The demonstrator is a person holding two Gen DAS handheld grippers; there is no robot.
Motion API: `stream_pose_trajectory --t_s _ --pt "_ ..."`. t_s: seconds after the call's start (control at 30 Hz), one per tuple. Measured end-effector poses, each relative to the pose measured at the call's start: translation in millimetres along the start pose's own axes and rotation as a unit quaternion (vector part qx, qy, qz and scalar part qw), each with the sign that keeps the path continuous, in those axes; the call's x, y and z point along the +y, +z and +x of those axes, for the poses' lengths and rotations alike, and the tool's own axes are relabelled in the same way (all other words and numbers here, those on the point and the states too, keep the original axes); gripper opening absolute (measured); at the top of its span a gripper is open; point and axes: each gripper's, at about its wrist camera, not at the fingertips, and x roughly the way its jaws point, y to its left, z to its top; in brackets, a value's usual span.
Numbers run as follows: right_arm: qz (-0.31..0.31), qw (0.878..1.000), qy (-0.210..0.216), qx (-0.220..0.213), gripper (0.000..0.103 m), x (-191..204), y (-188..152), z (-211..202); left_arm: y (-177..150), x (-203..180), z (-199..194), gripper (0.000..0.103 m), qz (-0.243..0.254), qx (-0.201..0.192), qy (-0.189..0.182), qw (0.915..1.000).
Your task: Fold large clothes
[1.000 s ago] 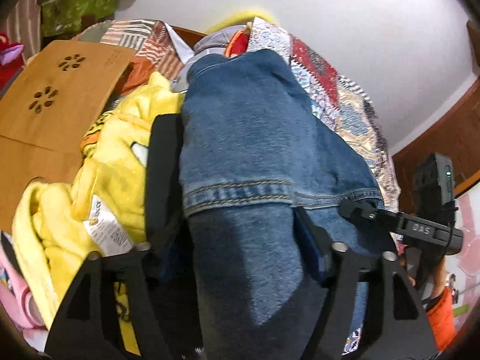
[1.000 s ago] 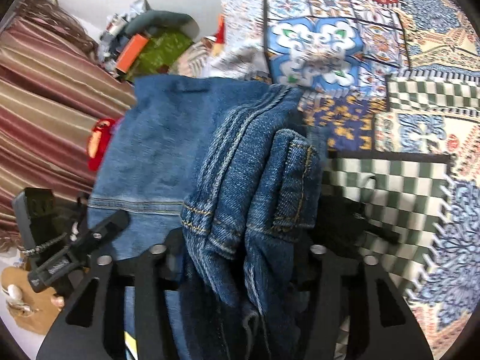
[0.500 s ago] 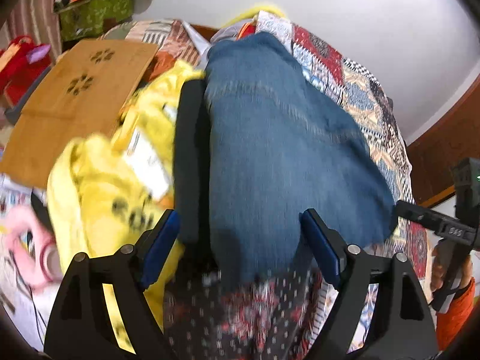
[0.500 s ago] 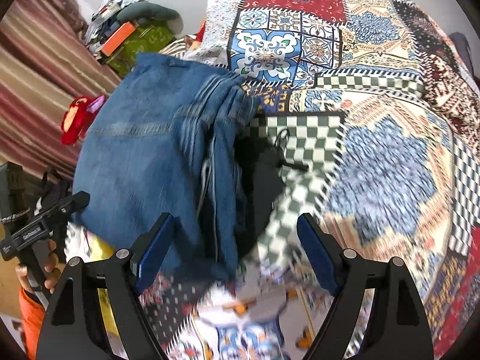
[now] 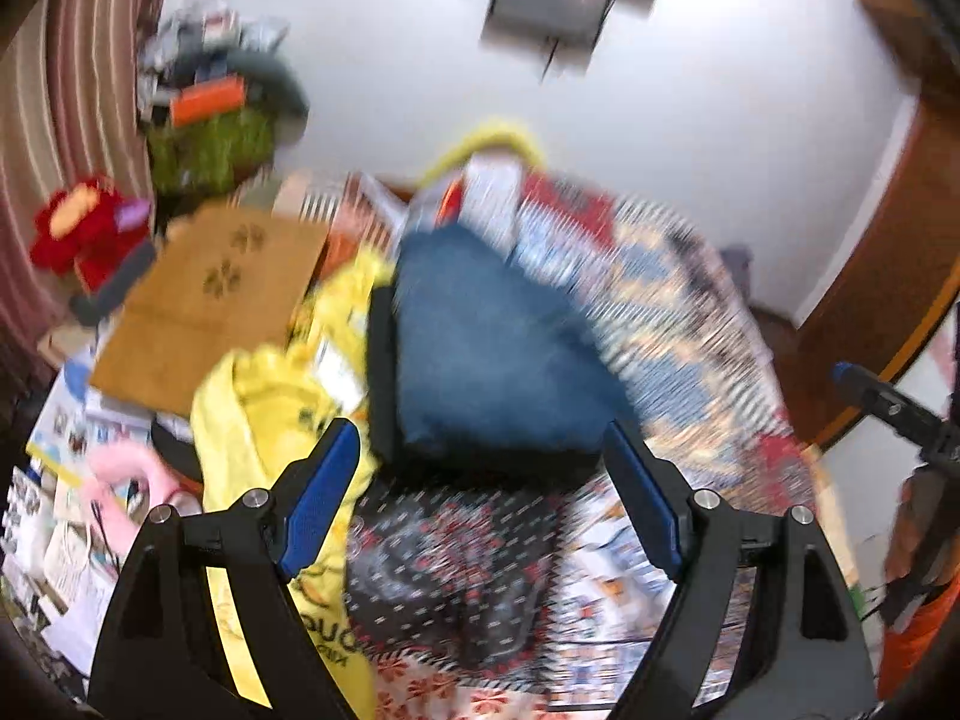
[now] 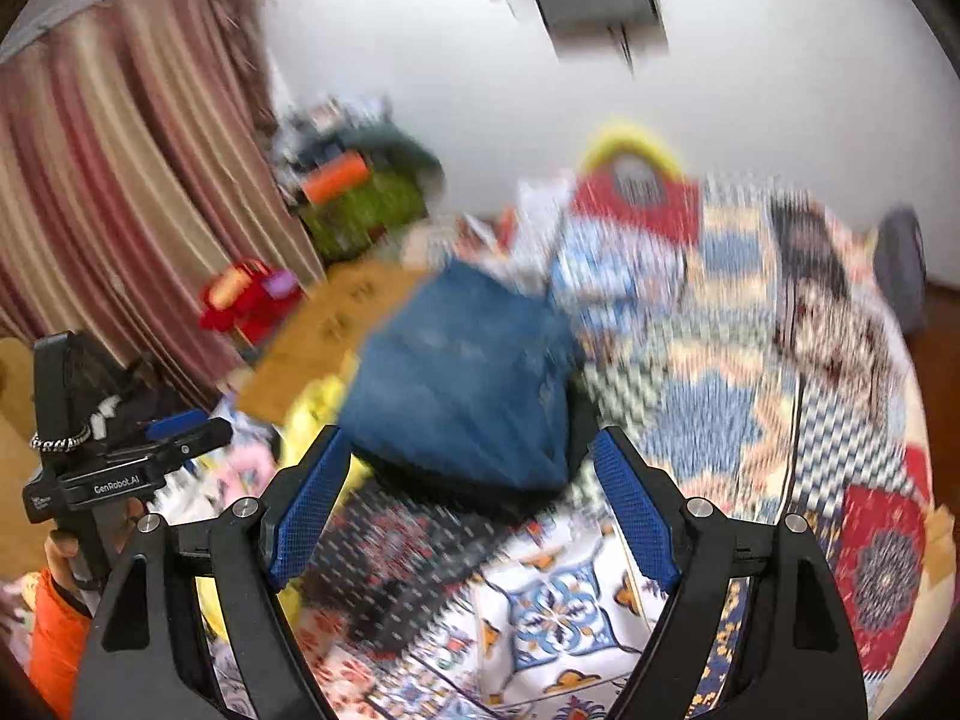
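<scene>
Patchwork bedspread (image 6: 720,420) across the bed, with many colours, blurred in both views. On it, folded jeans (image 5: 486,354) as a blue bundle, lying on top of a black garment (image 5: 384,378) whose edge shows at the left side and below. Left of the jeans, touching that black edge, crumpled yellow garment (image 5: 264,414) with a white label. Further left, flat brown board (image 5: 210,300) with flower-shaped holes, and behind it red plush toy (image 5: 84,228) near striped curtain (image 6: 120,180). Nearer to the camera than the jeans, dark cloth with small red and white dots (image 5: 456,564). Left gripper (image 5: 480,504) wide open, blue pads (image 5: 318,498) apart, nothing between them, raised above the dotted cloth and apart from the jeans. Right gripper (image 6: 474,510) also wide open and empty, blue pads (image 6: 636,516) well apart, not touching the jeans, which appear just beyond the tips. At the left edge of the right wrist view, the other gripper held by a hand (image 6: 66,546) with orange sleeve (image 6: 54,642).
</scene>
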Motion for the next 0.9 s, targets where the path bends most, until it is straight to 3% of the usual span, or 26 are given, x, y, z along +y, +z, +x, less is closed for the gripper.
stream_pose_trajectory --t_s 0.17,0.3,0.4,0.57,0.7,0.9 --pt "-0.030 0.993 0.001 -0.113 0.081 33.5 0.6 -73.7 -0.6 -41.2 -85.6 0.083 0.045 -0.112 0.005 0.9926" --pt "-0.056 0.982 -0.001 -0.181 0.081 57.4 -11.8 -116.1 -24.7 -75.9 -146.0 0.083 0.079 -0.210 0.029 0.9741" --pt "-0.068 0.973 -0.005 -0.219 0.081 70.7 -24.0 -136.2 -42.0 -94.3 -174.1 0.083 0.089 -0.256 0.033 0.9621" --pt "-0.079 0.964 -0.017 -0.255 0.081 86.0 -45.8 -153.3 -67.9 -112.0 -194.1 0.083 0.091 -0.295 0.041 0.9502" --pt "-0.078 0.962 -0.030 -0.260 0.086 86.9 -53.8 -154.0 -83.0 -117.5 -194.6 0.083 0.085 -0.297 0.041 0.9502" --pt "-0.075 0.960 -0.065 -0.262 0.102 87.3 -61.4 -153.5 -99.9 -121.0 -193.4 0.100 0.079 -0.299 0.060 0.9490"
